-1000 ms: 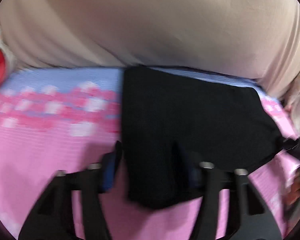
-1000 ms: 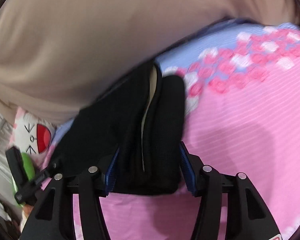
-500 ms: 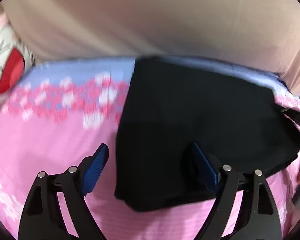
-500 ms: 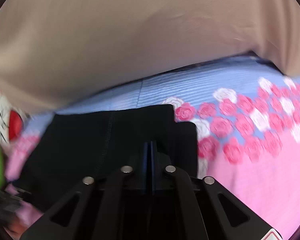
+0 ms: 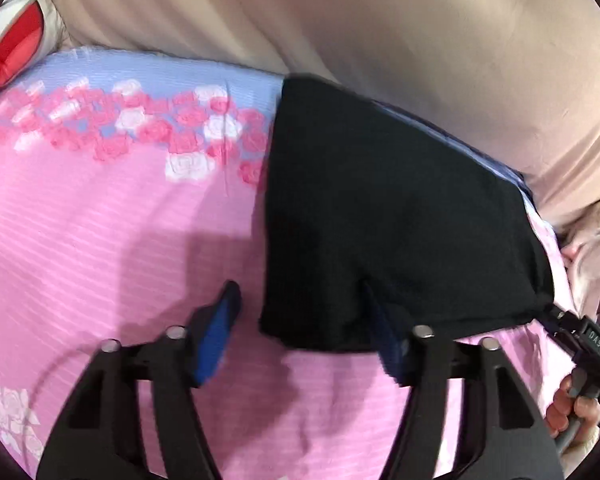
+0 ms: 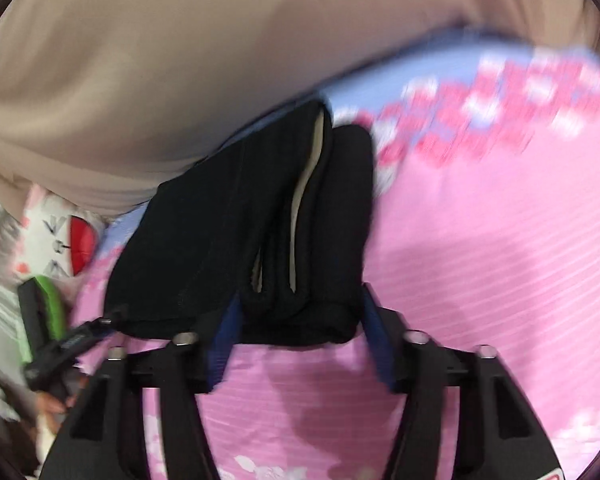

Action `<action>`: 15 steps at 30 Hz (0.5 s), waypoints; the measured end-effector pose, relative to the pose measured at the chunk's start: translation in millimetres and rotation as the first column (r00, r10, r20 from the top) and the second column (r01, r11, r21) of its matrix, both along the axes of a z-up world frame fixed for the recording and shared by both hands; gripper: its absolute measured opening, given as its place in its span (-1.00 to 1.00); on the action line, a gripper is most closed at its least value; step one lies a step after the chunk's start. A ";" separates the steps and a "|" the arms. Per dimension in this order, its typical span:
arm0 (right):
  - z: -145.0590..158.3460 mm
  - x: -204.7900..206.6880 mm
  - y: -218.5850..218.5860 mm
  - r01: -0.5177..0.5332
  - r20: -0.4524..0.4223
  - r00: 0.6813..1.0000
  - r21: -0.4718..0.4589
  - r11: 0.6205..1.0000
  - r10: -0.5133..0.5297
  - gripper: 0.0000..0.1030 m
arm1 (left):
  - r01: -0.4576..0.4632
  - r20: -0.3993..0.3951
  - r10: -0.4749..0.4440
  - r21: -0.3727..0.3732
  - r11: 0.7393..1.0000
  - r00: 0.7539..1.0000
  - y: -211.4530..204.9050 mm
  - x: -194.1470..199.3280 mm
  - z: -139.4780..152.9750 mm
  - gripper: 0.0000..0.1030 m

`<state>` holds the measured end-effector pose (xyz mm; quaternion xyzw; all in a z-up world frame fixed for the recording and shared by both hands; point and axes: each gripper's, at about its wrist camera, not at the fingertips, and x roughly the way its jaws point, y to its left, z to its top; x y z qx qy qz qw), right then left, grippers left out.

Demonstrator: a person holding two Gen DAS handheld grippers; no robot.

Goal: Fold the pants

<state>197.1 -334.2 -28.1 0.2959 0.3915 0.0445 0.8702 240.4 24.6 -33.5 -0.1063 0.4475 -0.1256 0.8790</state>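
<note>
The black pants [image 5: 388,216] lie folded into a compact bundle on the pink bed sheet [image 5: 100,240]. My left gripper [image 5: 300,316] is open, its blue pads [image 5: 216,332] straddling the bundle's near left corner. In the right wrist view the pants [image 6: 260,232] show stacked layers with pale lining at the folded edge. My right gripper [image 6: 300,320] is open, its pads [image 6: 222,344] on either side of the bundle's near end. The right gripper also shows at the left wrist view's right edge [image 5: 580,340], beside the pants' corner.
A beige cushion or headboard [image 5: 340,20] runs along the far side of the bed. A white plush pillow with a red mouth [image 6: 72,244] lies by the bed's edge. The sheet has a blue band with pink roses [image 5: 148,120].
My right gripper was shut half a second ago and is now open around the bundle's end. My left gripper stays open and has shifted slightly over the near corner.
</note>
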 end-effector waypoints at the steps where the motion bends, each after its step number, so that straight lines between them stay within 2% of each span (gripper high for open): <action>1: 1.3 -1.9 -1.0 -0.007 0.010 1.000 0.018 1.000 0.007 -0.34 | 0.043 -0.003 -0.043 -0.017 0.999 0.999 -6.2 -3.6 6.2 -0.54; 4: 19.1 -10.7 -8.6 -0.020 0.064 0.998 0.018 1.000 0.019 -0.43 | 0.066 0.072 -0.067 0.017 0.998 0.995 -15.4 -20.6 30.7 -0.61; 5: 22.8 -14.6 -13.4 -0.012 0.081 0.997 0.020 1.000 0.010 -0.43 | 0.076 0.066 -0.077 0.013 0.997 0.995 -17.5 -23.2 33.2 -0.61; 7: 13.8 -12.8 -19.0 0.003 0.051 0.999 -0.010 1.000 -0.003 -0.23 | 0.082 0.034 -0.083 0.036 0.996 0.996 -23.7 -24.4 25.8 -0.56; 8: 0.7 -6.7 -19.9 -0.006 -0.005 1.000 -0.023 1.000 0.006 -0.19 | 0.059 0.024 -0.061 0.089 0.994 0.998 -26.7 -24.1 18.3 -0.44; 9: -4.6 -9.8 -22.5 0.009 -0.006 1.000 0.005 1.000 -0.009 -0.18 | 0.047 0.011 -0.048 0.115 0.992 0.999 -27.2 -24.6 13.2 -0.34; 10: 1.3 -16.3 -22.8 0.025 -0.005 1.000 0.021 0.999 -0.025 -0.18 | 0.035 0.010 -0.036 0.121 0.992 0.999 -25.4 -27.6 12.9 -0.29; 11: 11.5 -21.4 -19.8 0.038 0.005 0.999 -0.014 0.999 -0.038 -0.18 | 0.019 0.017 -0.021 0.134 0.991 1.000 -23.2 -33.6 15.7 -0.12; 12: 29.6 -31.9 -13.1 0.065 0.054 0.997 -0.095 0.993 -0.060 -0.27 | -0.004 0.032 -0.001 0.159 0.987 0.999 -21.6 -39.1 21.5 0.13; 14: 56.4 -44.6 3.4 0.062 0.140 0.990 -0.186 0.981 -0.036 -0.57 | -0.079 0.132 0.052 0.214 0.974 0.990 -17.1 -53.5 39.4 0.28; 15: 63.7 -45.0 10.3 0.038 0.154 0.988 -0.188 0.981 -0.008 -0.91 | -0.105 0.161 0.067 0.240 0.965 0.985 -16.8 -56.6 43.3 0.35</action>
